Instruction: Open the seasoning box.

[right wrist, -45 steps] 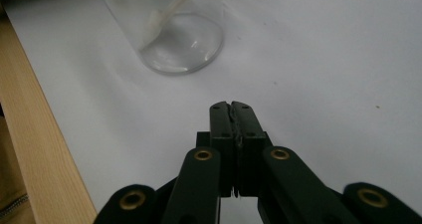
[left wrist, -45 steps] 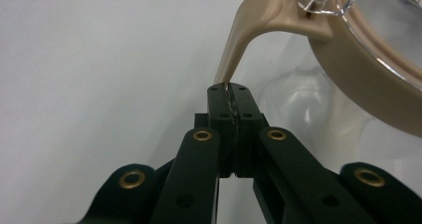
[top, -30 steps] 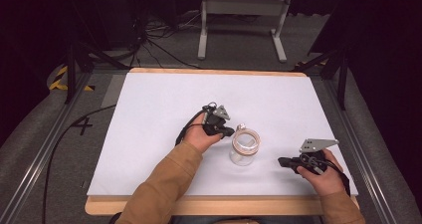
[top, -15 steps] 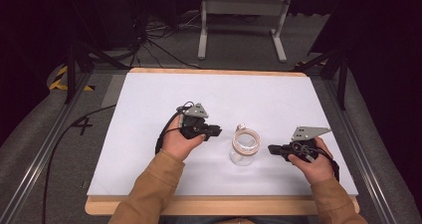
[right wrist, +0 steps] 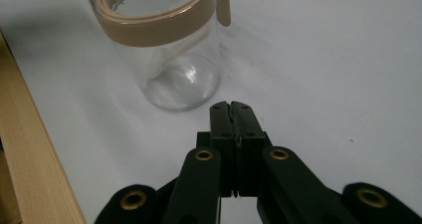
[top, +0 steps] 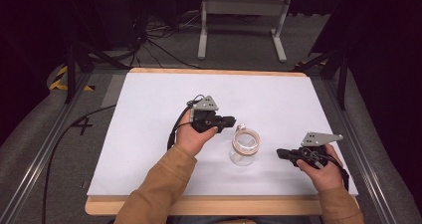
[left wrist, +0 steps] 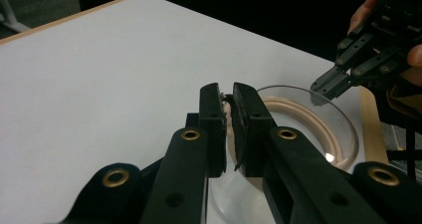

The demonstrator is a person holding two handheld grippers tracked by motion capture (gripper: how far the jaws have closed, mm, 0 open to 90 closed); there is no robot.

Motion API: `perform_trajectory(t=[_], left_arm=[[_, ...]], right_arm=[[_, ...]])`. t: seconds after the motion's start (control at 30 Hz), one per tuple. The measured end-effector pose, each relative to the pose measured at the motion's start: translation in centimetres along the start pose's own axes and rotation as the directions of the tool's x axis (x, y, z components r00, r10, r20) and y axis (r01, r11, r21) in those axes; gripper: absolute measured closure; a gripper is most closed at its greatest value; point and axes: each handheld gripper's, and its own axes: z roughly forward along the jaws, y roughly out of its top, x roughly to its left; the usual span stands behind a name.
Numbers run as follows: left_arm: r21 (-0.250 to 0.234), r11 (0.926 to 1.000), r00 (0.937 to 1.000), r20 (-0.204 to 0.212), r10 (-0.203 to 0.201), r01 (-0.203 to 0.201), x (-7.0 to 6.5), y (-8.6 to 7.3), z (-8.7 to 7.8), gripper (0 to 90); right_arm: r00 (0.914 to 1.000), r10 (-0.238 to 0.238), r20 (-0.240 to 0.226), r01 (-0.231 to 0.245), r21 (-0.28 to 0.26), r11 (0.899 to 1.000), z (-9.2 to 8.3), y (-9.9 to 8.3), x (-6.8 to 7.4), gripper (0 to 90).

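a: two grippers on the white table (top: pixel 149 114). where's the jar?

b: glass jar (top: pixel 243 147) stands upright, open mouth up, near the front edge, between my hands. tan band (right wrist: pixel 149 27) around its rim, small tan tab (right wrist: pixel 223 5) hanging off one side.

a: left gripper?

b: my left gripper (left wrist: pixel 226 109) is over the jar's rim, jaws nearly together on something small and pale at the rim. can't tell what it is, maybe the tab.

a: right one?

b: my right gripper (right wrist: pixel 231 109) has jaws pressed together, nothing between them, tips aimed at the jar's base, near it but apart. in the high view my right hand (top: pixel 321 167) sits just right of the jar, low over the table.

a: anything else?

b: wooden table edge (right wrist: pixel 30 134) beside the jar, cables (top: pixel 164 47) on the floor behind.
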Motion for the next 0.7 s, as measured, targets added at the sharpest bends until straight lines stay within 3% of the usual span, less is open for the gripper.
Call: perform_trajectory(t=[0.23,0.43,0.5,0.7], left_arm=[[0.004,0.9999,0.9996,0.026,0.012,-0.012,0.2,-0.1,2.2,81.6],[-0.028,0.9994,0.9995,-0.026,0.020,-0.021,0.3,-0.6,3.1,77.3],[-0.038,0.9993,1.0000,-0.003,-0.009,0.009,0.4,-0.8,3.2,80.6],[-0.046,0.9990,1.0000,0.005,0.000,0.001,0.3,-0.8,3.3,87.2]], right_arm=[[0.9996,0.020,0.019,-0.020,-0.003,1.000,-0.6,-0.9,0.1,90.0],[0.9997,0.019,0.016,-0.019,0.001,1.000,-0.4,-1.1,0.1,90.0],[0.9998,0.017,0.011,-0.017,0.005,1.000,-0.3,-1.0,0.2,90.0],[0.9999,0.013,0.005,-0.013,0.001,1.000,-0.2,-0.9,0.4,90.0]])
